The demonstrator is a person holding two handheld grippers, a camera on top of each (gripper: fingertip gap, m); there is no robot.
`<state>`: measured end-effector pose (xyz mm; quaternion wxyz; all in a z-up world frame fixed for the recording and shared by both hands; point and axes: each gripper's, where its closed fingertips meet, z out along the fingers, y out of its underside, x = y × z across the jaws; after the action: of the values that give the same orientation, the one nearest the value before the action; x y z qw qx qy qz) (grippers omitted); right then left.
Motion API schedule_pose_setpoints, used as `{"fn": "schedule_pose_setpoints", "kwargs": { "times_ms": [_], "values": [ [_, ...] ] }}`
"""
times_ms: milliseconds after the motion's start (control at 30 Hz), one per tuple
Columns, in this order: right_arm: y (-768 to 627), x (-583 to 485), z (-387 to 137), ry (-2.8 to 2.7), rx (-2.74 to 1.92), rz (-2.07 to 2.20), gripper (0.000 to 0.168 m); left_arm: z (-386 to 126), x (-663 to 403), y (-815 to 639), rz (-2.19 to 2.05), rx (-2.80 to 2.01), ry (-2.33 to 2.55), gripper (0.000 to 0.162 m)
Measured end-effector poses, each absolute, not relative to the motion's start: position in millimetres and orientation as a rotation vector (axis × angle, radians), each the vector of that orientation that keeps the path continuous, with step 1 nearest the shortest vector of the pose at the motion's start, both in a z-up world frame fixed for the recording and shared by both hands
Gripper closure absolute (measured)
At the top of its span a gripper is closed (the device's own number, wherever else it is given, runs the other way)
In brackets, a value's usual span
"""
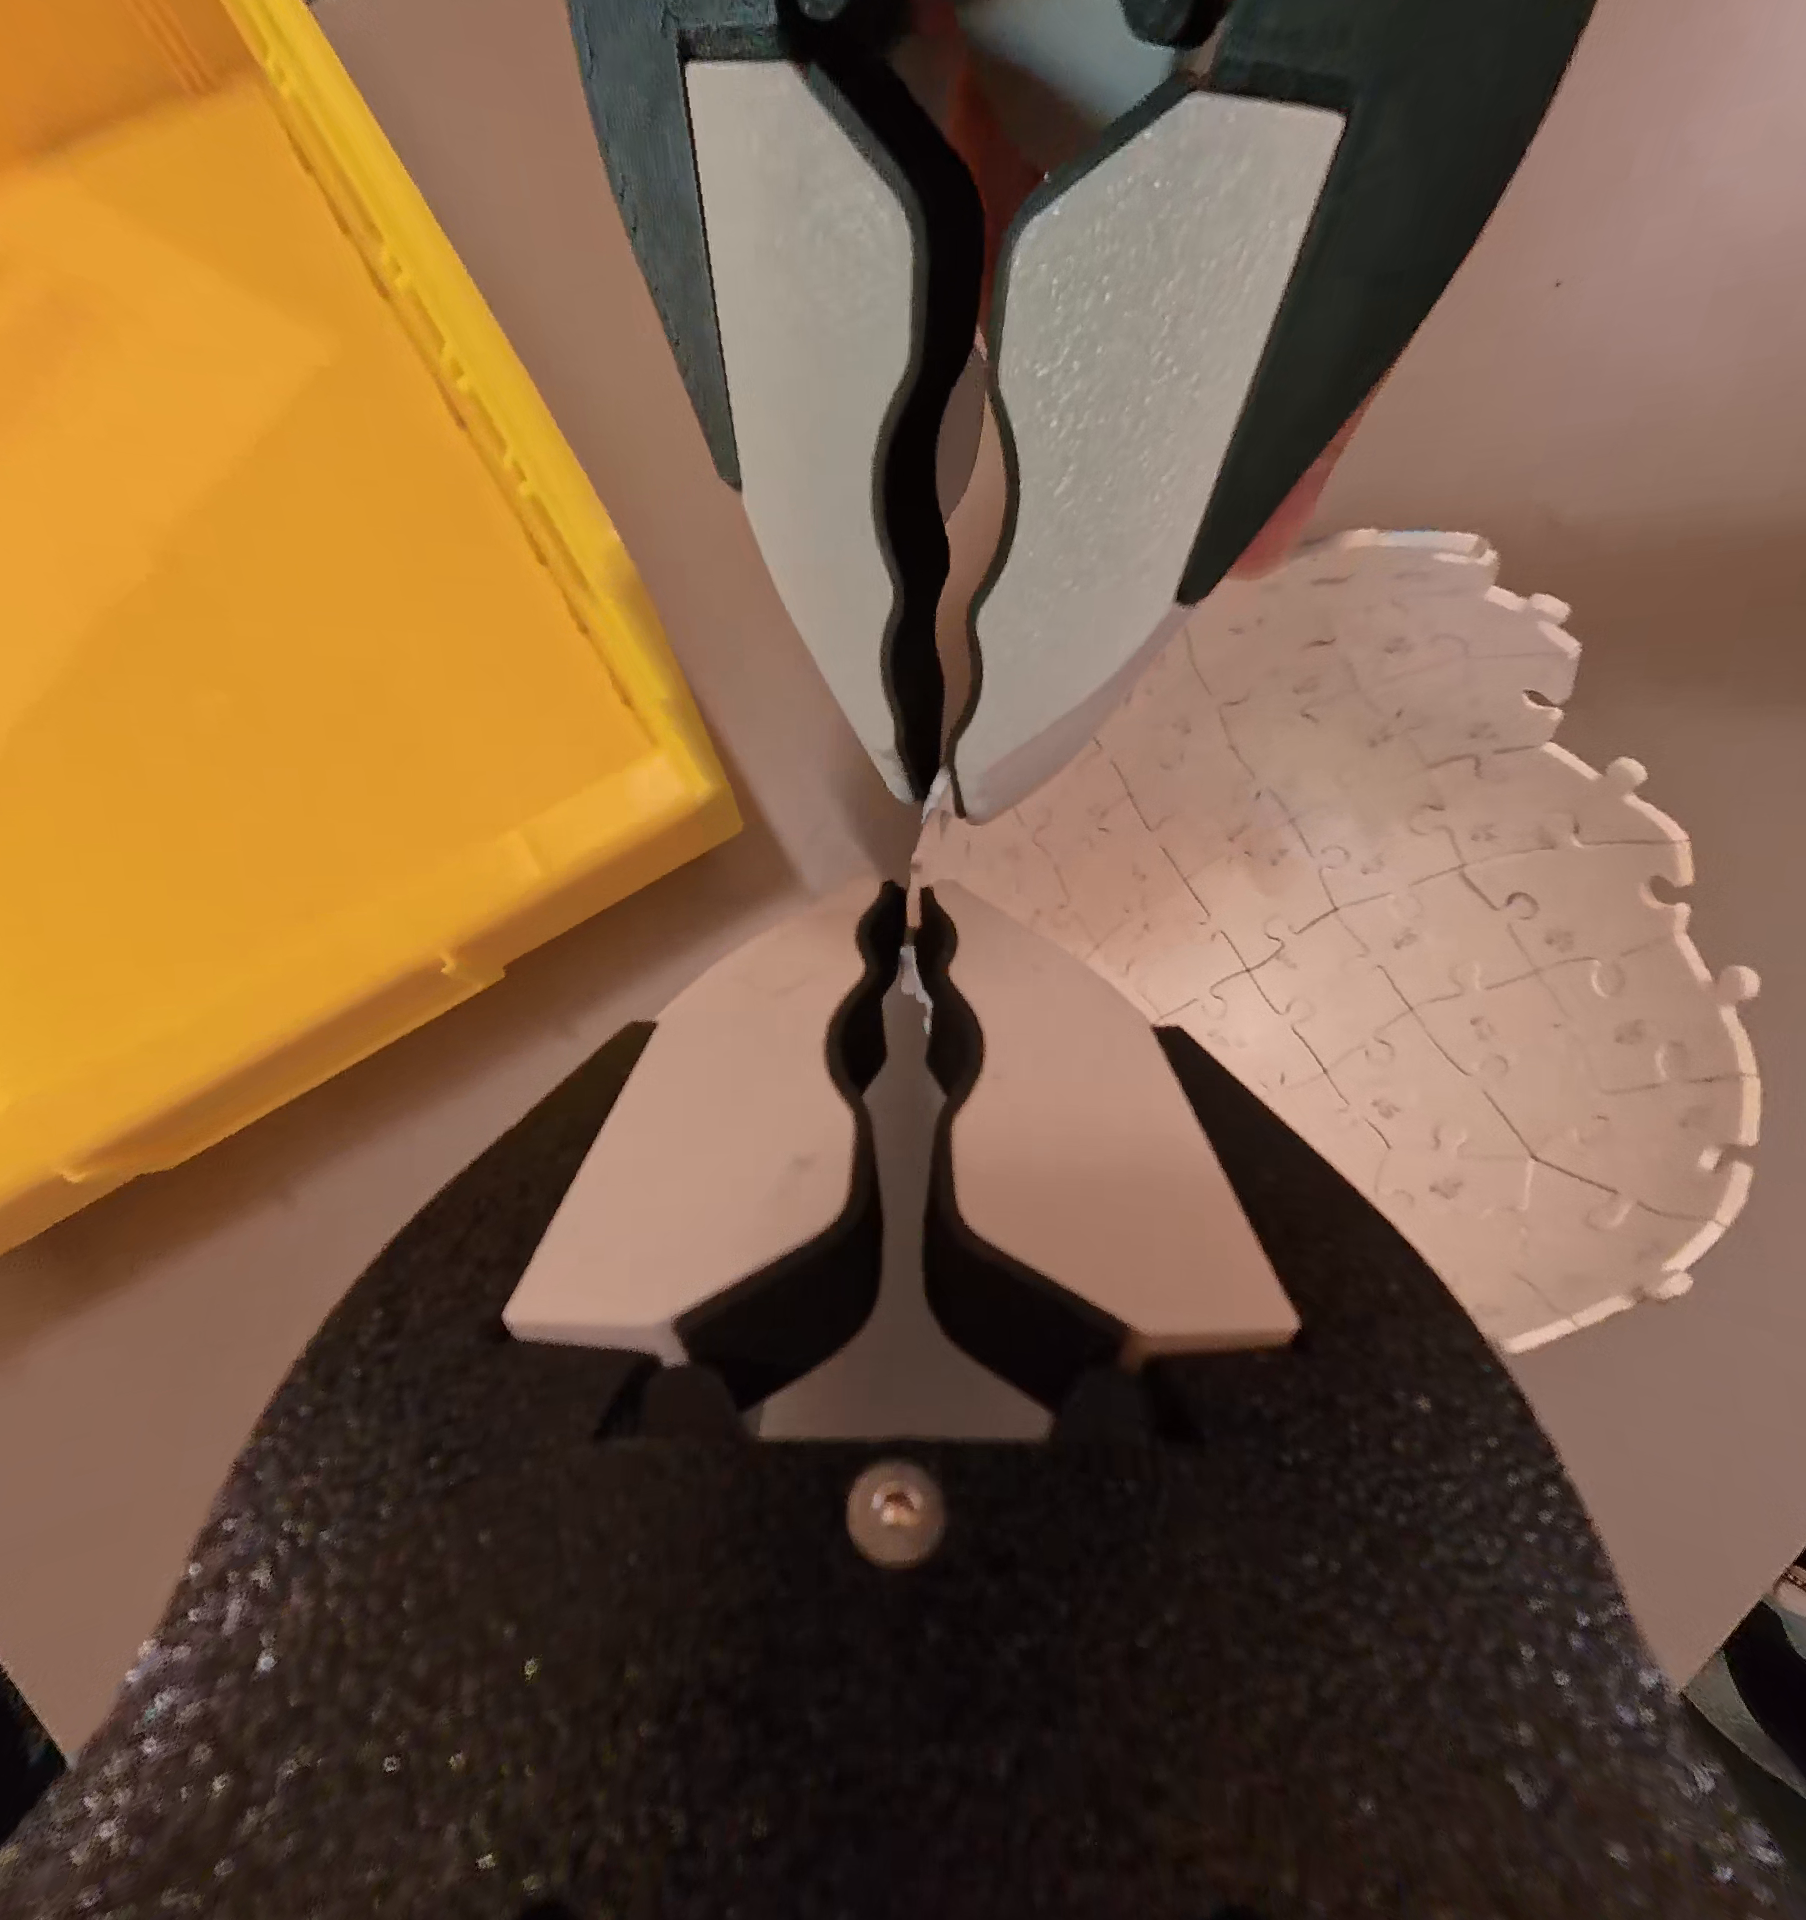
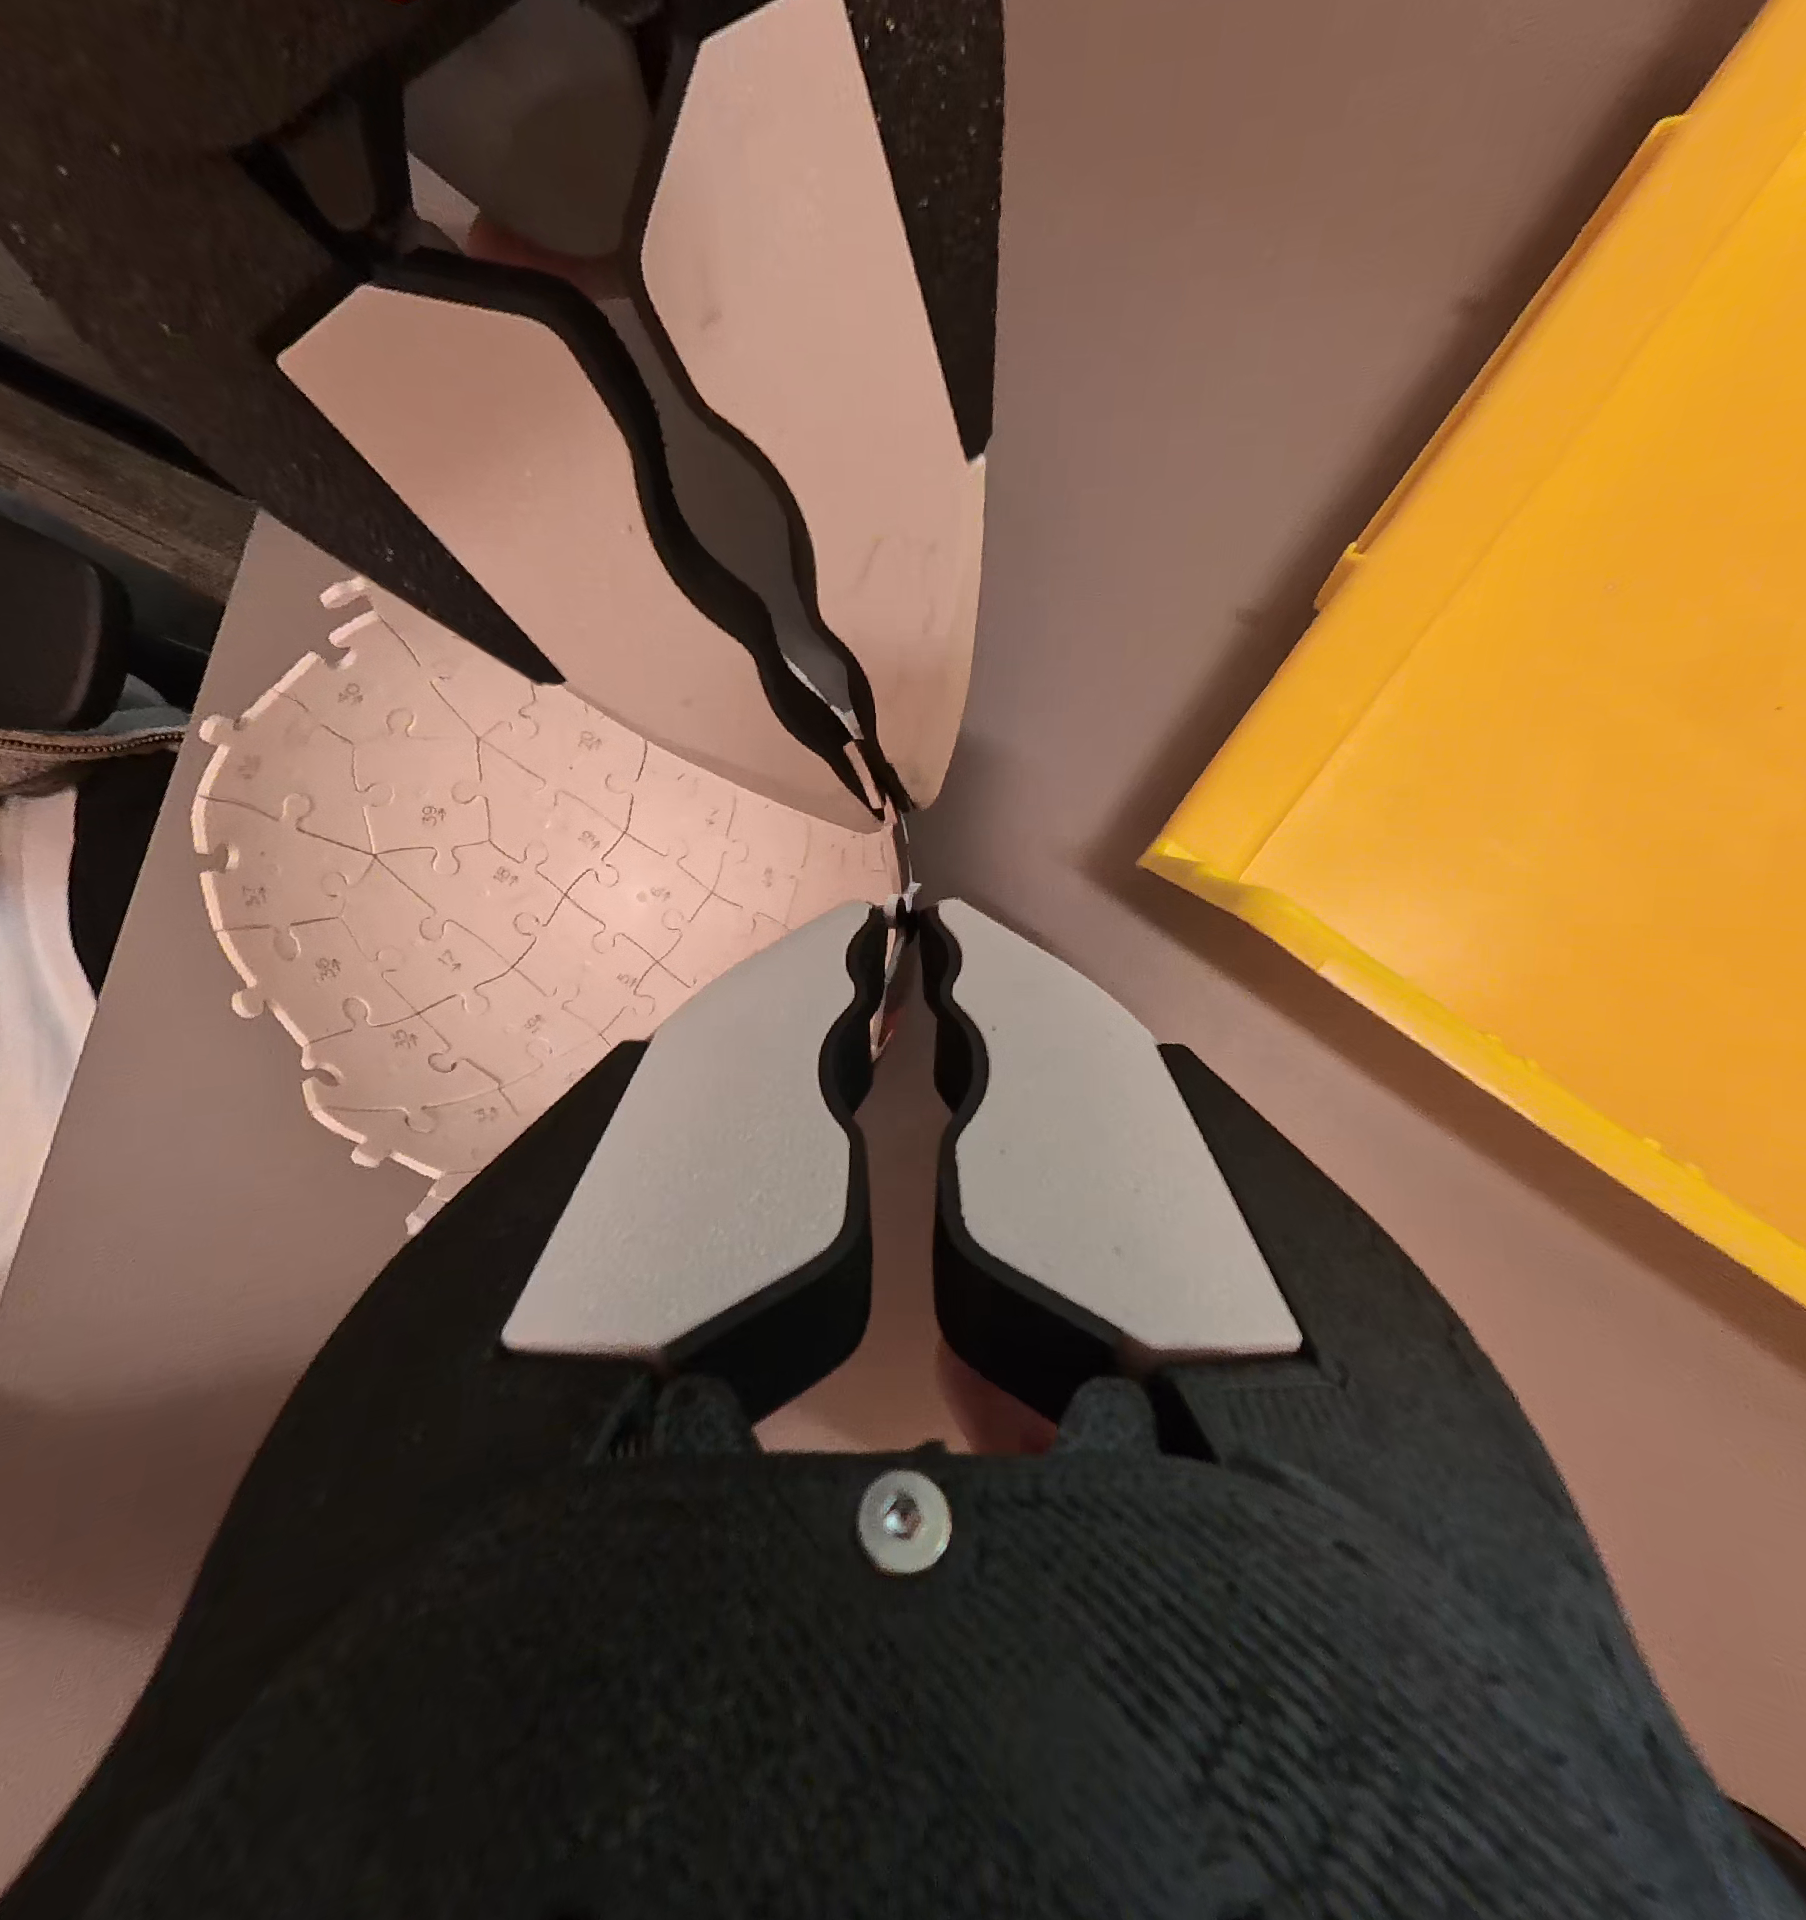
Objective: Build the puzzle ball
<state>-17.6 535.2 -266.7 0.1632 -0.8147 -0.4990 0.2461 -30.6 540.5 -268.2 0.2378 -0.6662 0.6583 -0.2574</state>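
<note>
Both claws, left claw (image 1: 914, 914) and right claw (image 2: 904, 920), were nearly closed, pinching the rim of the half-built puzzle ball (image 1: 1398, 935), frame centre; it looked light, thin, easily popped apart.

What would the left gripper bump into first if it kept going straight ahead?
Probably the right gripper. The left gripper points right at it, tip to tip, both pinching the rim of the half-built puzzle ball. Depth is hard to judge.
</note>
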Motion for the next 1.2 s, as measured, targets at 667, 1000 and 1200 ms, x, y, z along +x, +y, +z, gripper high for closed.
{"fn": "schedule_pose_setpoints", "kwargs": {
  "times_ms": [667,1000,1200],
  "values": [
    [535.6,-18.6,-267.5,-1.476,-2.294,0.658,0.163,-265.7,-32.0,540.5,-0.742,-1.834,1.752,0.16],
    [534.0,-18.2,-267.0,-1.486,-2.272,0.657,0.163,-265.0,-31.3,539.1,-0.791,-1.833,1.727,0.16],
    [534.2,-16.7,-267.4,-1.486,-2.268,0.655,0.163,-264.8,-29.5,539.3,-0.766,-1.835,1.718,0.16]
  ]
}}
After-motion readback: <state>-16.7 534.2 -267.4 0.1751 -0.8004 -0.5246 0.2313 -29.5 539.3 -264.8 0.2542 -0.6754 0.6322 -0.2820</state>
